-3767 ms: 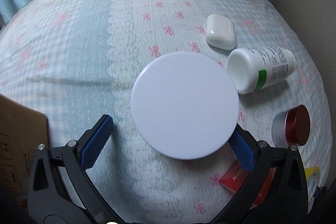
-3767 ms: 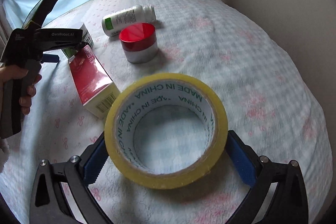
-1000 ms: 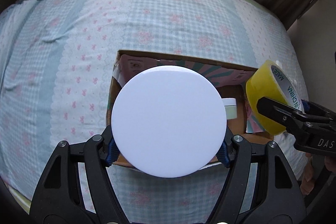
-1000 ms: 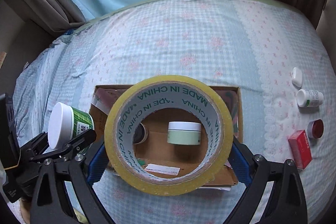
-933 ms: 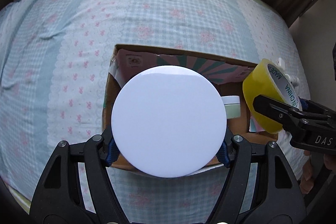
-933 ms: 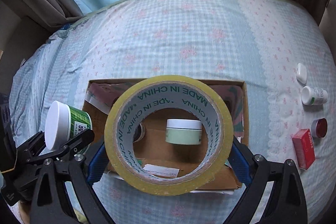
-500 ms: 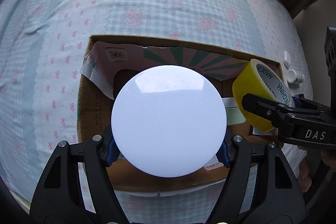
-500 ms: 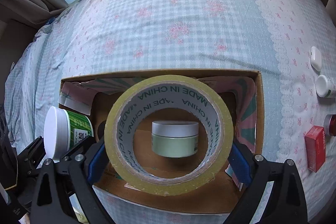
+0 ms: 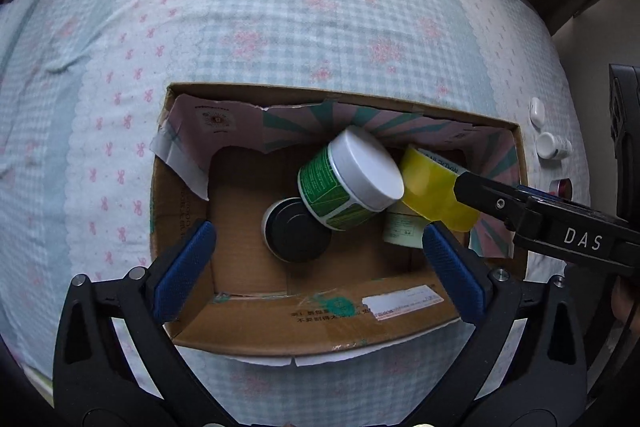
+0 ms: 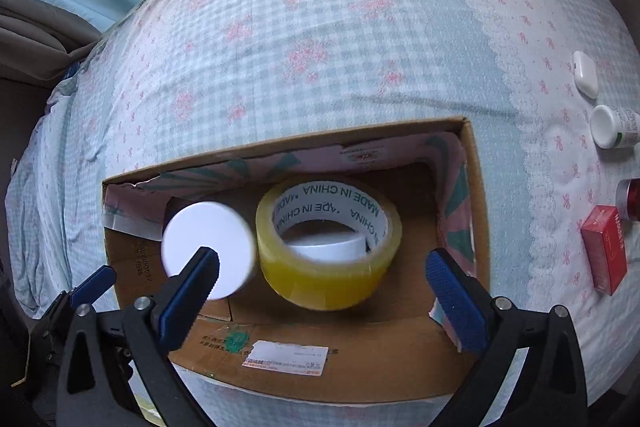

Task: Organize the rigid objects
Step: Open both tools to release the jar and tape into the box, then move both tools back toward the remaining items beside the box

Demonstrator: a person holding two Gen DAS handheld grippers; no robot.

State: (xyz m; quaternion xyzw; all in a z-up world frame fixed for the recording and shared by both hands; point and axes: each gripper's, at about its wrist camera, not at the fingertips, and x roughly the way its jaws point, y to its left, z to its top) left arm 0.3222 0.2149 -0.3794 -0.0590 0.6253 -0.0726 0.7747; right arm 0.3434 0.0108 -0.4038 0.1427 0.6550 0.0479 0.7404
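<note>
The tape (image 10: pixel 329 247) read "MADE IN CHINA"; the right tongs (image 10: pixel 322 275) bore "DAS". Both the tape and the green-labelled jar (image 9: pixel 349 183) sat tilted inside the box (image 9: pixel 320 327), beyond the wide-open left tongs (image 9: pixel 320 251) and wide-open right tongs.

Inside the open cardboard box (image 9: pixel 280 323): a green-labelled jar with a white lid (image 9: pixel 348 179), tilted with the lid turned up and to the right, over a black round tin (image 9: pixel 296 233) on the box floor — just beside it a roll of yellow tape (image 10: pixel 328 247), tilted, printed "MADE IN CHINA" on the inner core, with a pale green jar (image 9: pixel 402 231) showing beneath. Outside the box on the checked bedcover, well apart to the right — a white earbud case (image 10: pixel 585 74), a white bottle (image 10: pixel 612 127) on its side, a red-lidded tin (image 10: pixel 631 199), a red carton (image 10: pixel 605 249).
</note>
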